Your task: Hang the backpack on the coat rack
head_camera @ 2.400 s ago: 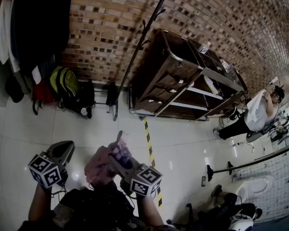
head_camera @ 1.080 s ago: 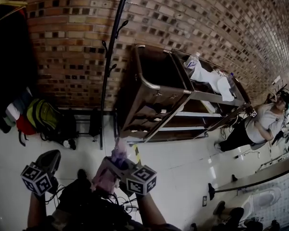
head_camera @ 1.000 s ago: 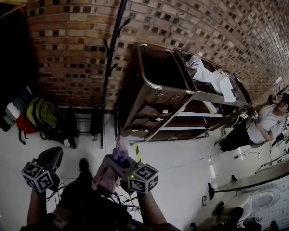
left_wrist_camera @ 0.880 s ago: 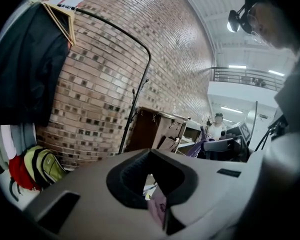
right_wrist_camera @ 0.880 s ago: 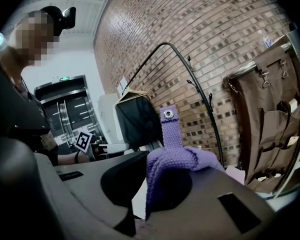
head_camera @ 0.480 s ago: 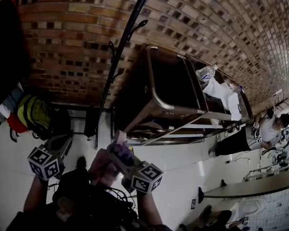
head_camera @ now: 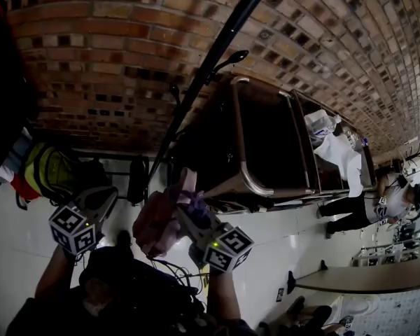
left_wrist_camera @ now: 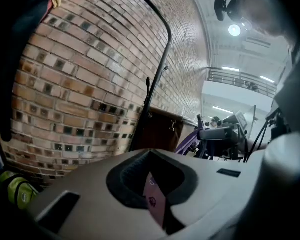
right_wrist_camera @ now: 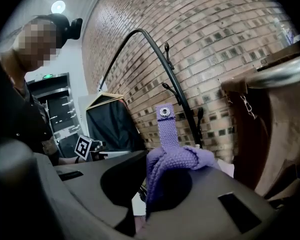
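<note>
Brick wall (head_camera: 112, 54) in bkgd, white tile floor (head_camera: 280, 236), metal cart (head_camera: 266, 138) off to the right. Black coat rack (head_camera: 211, 68) slants up in front of the wall w/ a bare hook (head_camera: 232, 54) on its pole. Right hand-held gripper (right_wrist_camera: 162, 184) is clamped on the bunched purple webbing strap (right_wrist_camera: 166, 126) of the pink backpack (head_camera: 156, 222). The bag is up in the air near the pole, not on it. Left hand-held gripper (left_wrist_camera: 152, 186) has jaws drawn together, only a thin pink sliver at the seam, can't tell what. It sits beside the bag, apart from it. Step looks like approach/lift, nothing hung yet. Next prob needs: raise strap above a hook tip, get the loop open enough to slip over, then lower & release. Left could steady the bag.
</note>
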`<state>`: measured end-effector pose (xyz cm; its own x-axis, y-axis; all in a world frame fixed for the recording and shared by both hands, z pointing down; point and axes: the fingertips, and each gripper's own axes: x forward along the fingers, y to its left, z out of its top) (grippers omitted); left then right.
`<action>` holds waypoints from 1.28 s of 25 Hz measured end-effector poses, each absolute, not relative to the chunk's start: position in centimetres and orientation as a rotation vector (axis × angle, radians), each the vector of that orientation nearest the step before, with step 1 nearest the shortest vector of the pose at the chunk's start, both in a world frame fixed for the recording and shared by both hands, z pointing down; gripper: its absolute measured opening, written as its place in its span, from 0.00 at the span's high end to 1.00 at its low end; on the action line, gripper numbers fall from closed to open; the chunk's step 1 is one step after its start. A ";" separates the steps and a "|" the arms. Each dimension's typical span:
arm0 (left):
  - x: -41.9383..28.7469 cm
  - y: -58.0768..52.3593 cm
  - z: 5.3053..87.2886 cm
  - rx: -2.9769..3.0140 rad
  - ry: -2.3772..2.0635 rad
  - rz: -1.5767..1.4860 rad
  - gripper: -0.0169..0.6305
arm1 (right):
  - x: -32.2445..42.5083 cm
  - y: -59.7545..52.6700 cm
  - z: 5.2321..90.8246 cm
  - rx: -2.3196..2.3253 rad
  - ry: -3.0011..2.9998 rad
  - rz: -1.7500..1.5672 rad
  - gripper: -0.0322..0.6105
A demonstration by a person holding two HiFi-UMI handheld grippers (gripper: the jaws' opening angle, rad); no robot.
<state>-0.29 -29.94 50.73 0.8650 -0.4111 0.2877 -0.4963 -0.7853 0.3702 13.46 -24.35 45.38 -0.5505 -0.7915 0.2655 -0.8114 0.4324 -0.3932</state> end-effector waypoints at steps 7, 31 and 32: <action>1.2 -35.0 51.1 2.604 -0.644 0.291 0.94 | 16.1 -32.2 44.2 1.456 -2.632 0.715 0.95; 4.8 -41.8 51.0 2.532 -0.817 0.344 0.94 | 18.5 -46.7 44.1 1.196 -2.598 0.659 0.95; 4.6 -41.9 51.1 2.529 -0.821 0.348 0.94 | 18.0 -46.7 44.4 1.145 -2.592 0.642 0.95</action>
<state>4.56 -41.92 51.11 0.7904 -0.4898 0.3679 -0.6050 -0.7183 0.3435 17.96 -46.66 44.36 -0.6659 -0.6415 0.3809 -0.7451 0.5975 -0.2964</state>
